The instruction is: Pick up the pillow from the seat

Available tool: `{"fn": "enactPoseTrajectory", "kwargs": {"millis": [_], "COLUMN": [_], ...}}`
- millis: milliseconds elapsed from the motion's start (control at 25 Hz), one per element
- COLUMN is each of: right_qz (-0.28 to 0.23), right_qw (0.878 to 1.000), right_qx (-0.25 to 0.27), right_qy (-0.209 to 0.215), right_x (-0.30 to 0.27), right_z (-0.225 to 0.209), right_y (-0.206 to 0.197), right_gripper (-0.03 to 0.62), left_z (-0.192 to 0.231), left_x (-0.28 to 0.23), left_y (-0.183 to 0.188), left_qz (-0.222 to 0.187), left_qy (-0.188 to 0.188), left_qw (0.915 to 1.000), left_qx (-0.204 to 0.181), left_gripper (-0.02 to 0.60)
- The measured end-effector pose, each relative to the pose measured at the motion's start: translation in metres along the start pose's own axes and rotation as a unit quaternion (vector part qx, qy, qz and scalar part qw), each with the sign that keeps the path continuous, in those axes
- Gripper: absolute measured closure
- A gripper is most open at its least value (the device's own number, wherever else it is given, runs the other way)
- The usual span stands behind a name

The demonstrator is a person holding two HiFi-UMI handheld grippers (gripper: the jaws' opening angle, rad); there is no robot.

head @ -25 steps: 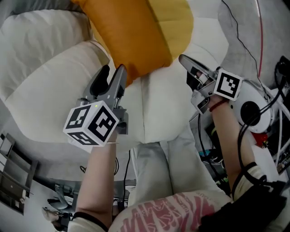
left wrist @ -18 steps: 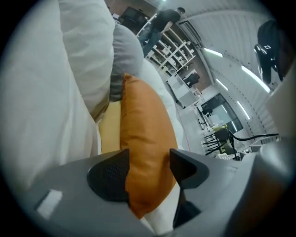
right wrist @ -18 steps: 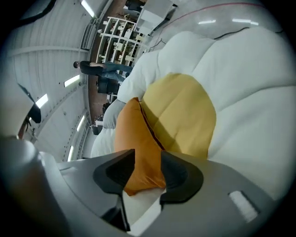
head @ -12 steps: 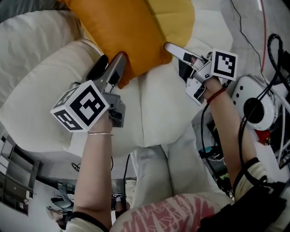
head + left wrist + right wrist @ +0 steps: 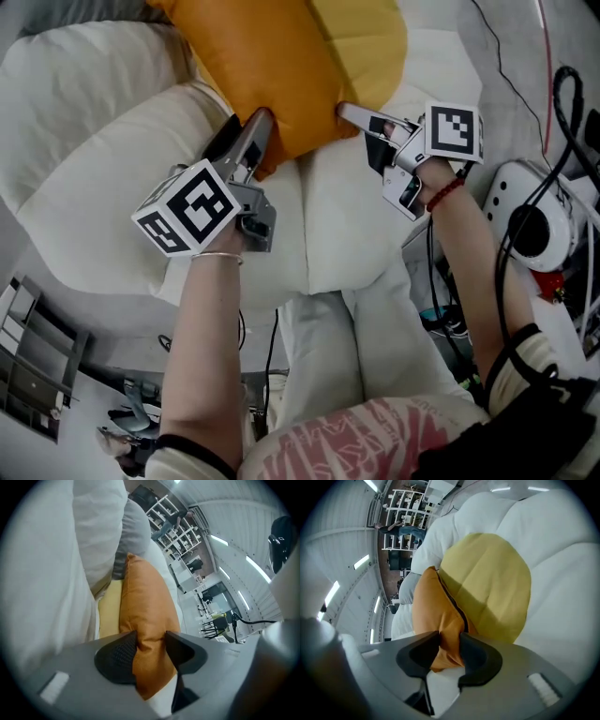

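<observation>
Two-coloured pillow (image 5: pixel 281 66), orange on one face and yellow on the other, at the far edge of the white seat (image 5: pixel 347 216), leaning against the puffy back cushions. Lower orange edge down over the seat cushion, towards the near side.

Left claw (image 5: pixel 246 131) at the pillow's near left corner. Jaws closing, with a fold of orange fabric pinched between the dark ribbed pads. From the left gripper view: left claw (image 5: pixel 151 637) narrow, pillow (image 5: pixel 145 602) rising straight up from between the pads, seat (image 5: pixel 42 573) bulging white along the left side, yellow face just showing between orange and white.

Right claw (image 5: pixel 361 127) at the near right corner of the orange face, beside the seam with the yellow. Jaws closing here too, squeezed onto a bunched corner of the pillow. From the right gripper view: right claw (image 5: pixel 450 637) narrow, orange corner of the pillow (image 5: pixel 436 606) gripped between the pads, dark zip line running up along the seam, yellow face spreading to the right against the seat (image 5: pixel 562 602).

Marker cube (image 5: pixel 192 206) near the left hand, another marker cube (image 5: pixel 453 134) above the right wrist. Thin bangle (image 5: pixel 216 258) on the left wrist, red band (image 5: pixel 448 195) on the right. Cables (image 5: pixel 553 122) and a white device (image 5: pixel 525 225) off the seat's right edge. Shelving (image 5: pixel 176 524) far behind in the hall, also seen as shelving (image 5: pixel 405 508) from the right gripper view.
</observation>
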State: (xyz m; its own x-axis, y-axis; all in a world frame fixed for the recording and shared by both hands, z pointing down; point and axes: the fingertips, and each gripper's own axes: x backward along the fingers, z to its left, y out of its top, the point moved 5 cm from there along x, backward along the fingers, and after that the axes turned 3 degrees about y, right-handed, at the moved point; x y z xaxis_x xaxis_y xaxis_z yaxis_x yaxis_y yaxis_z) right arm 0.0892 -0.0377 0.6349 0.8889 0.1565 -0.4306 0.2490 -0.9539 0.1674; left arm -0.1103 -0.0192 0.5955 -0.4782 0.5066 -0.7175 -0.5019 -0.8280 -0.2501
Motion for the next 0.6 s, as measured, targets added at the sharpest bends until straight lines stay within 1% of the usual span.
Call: {"fn": "enactPoseTrajectory", "kwargs": {"millis": [80, 120, 200, 240, 400, 480, 600], "right_qz": [0.015, 0.023, 0.034, 0.037, 0.052, 0.059, 0.052], "right_qw": [1.0, 0.999, 0.998, 0.998, 0.997, 0.997, 0.997], "right_qx": [0.016, 0.024, 0.032, 0.029, 0.011, 0.007, 0.002], "right_qy": [0.006, 0.002, -0.032, -0.041, -0.048, -0.055, -0.064], "right_x": [0.007, 0.015, 0.036, 0.044, 0.055, 0.061, 0.093], "right_z": [0.022, 0.033, 0.048, 0.054, 0.062, 0.067, 0.094], "right_y": [-0.014, -0.022, -0.039, -0.046, -0.062, -0.07, -0.092], "right_gripper": [0.466, 0.472, 0.488, 0.491, 0.494, 0.494, 0.494], "left_z": [-0.01, -0.018, -0.033, -0.038, -0.037, -0.04, -0.07], "left_x": [0.02, 0.031, 0.05, 0.057, 0.064, 0.068, 0.094], "left_y": [0.0, -0.003, -0.012, -0.016, -0.028, -0.03, -0.043], "left_qz": [-0.011, -0.008, 0.004, 0.011, 0.041, 0.048, 0.065], "left_qy": [0.007, 0.006, 0.006, 0.008, 0.027, 0.038, 0.033], "left_qw": [0.9999, 0.9999, 0.9999, 0.9999, 0.9983, 0.9976, 0.9964], "left_qx": [0.0, 0.002, 0.008, 0.01, 0.032, 0.032, 0.043], "left_gripper": [0.38, 0.382, 0.383, 0.385, 0.388, 0.393, 0.397]}}
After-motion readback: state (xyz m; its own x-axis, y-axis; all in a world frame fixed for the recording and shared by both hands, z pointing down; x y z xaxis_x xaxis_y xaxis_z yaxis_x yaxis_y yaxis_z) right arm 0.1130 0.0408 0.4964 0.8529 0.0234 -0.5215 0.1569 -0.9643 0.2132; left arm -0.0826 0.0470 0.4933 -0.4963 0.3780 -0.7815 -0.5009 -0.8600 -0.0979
